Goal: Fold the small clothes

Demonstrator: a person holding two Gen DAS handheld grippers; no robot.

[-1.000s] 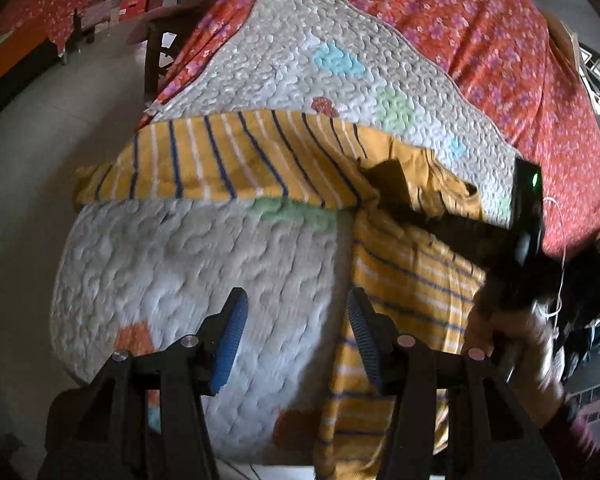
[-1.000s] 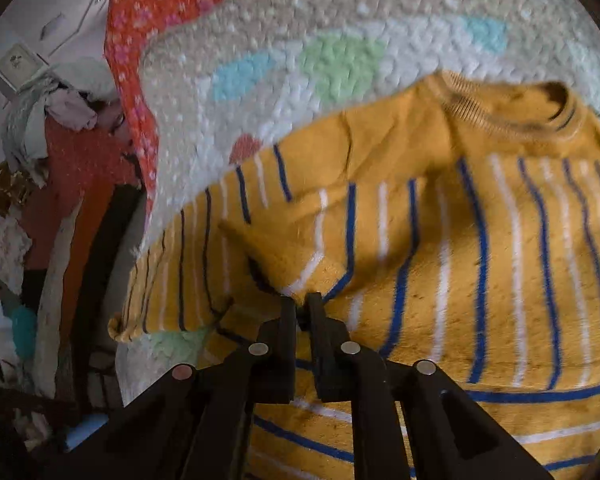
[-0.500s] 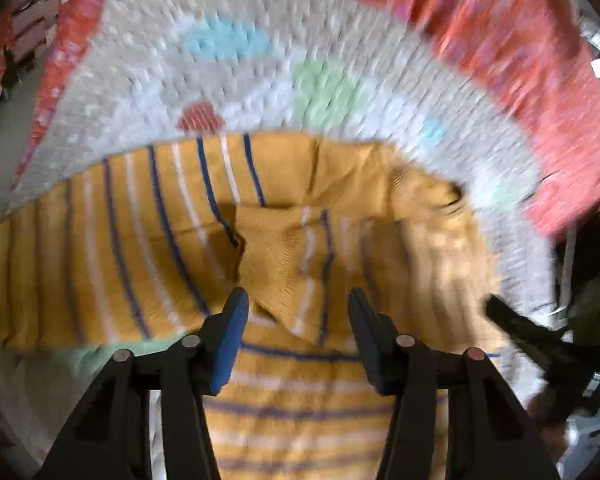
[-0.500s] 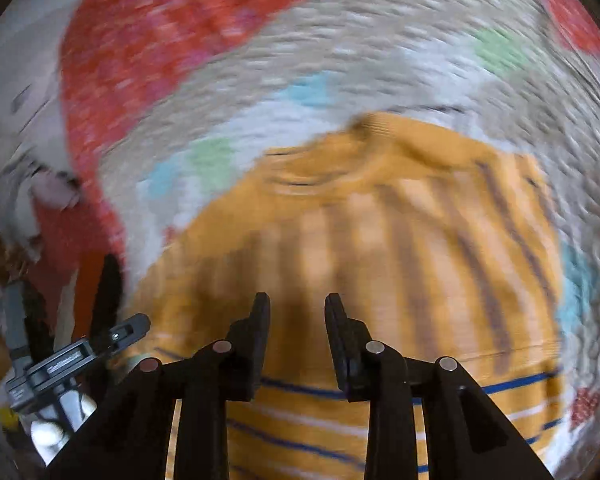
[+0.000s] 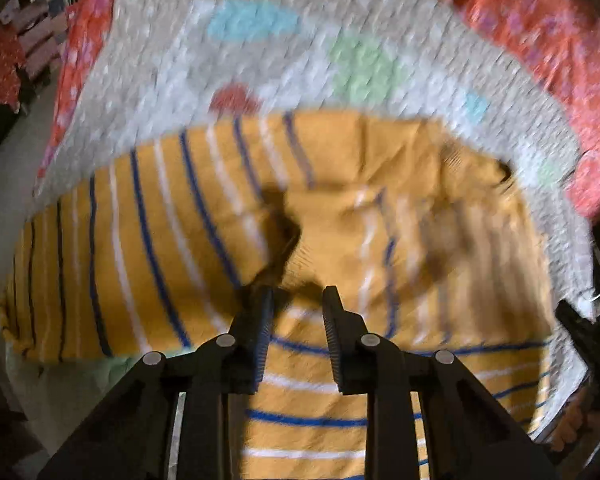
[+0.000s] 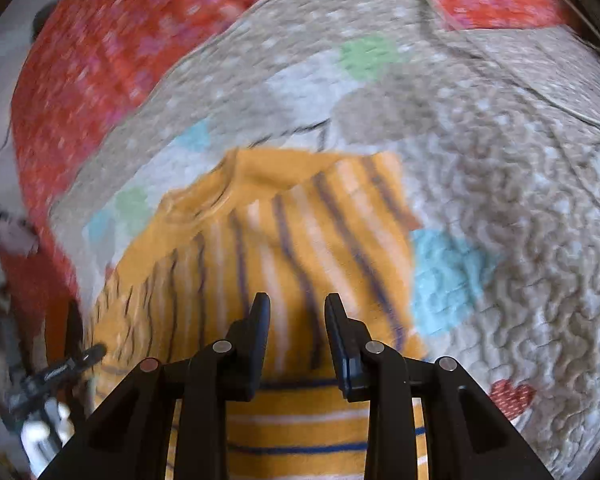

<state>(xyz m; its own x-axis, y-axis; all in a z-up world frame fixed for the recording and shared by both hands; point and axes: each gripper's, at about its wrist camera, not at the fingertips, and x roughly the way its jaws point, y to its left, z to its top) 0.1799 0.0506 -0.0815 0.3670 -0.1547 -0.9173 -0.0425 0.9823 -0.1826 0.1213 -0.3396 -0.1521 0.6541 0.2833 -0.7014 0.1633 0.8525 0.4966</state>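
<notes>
A yellow sweater (image 5: 160, 240) with blue and white stripes lies spread on a quilted mat (image 5: 300, 52). One sleeve is folded in across its chest. My left gripper (image 5: 296, 308) points down at the end of that folded sleeve, its jaws closing with a ridge of the cloth between the tips and a gap still showing. In the right wrist view the sweater (image 6: 300, 260) shows its collar (image 6: 220, 192) and far shoulder. My right gripper (image 6: 296, 308) hovers open over the striped cloth with nothing in it. The left gripper (image 6: 60, 368) shows at the lower left there.
The mat has pastel patches and lies on a red floral bedspread (image 5: 540, 20). Bare floor (image 5: 4, 160) and stacked items lie beyond the bed's left edge. A hand (image 5: 572, 420) with the right gripper (image 5: 580, 332) is at the right rim. Bare quilt (image 6: 520, 240) extends right of the sweater.
The right gripper let go of the sleeve fold, opened and swung right across the sweater. The left gripper moved from the bare quilt onto the folded sleeve, and its jaws narrowed.
</notes>
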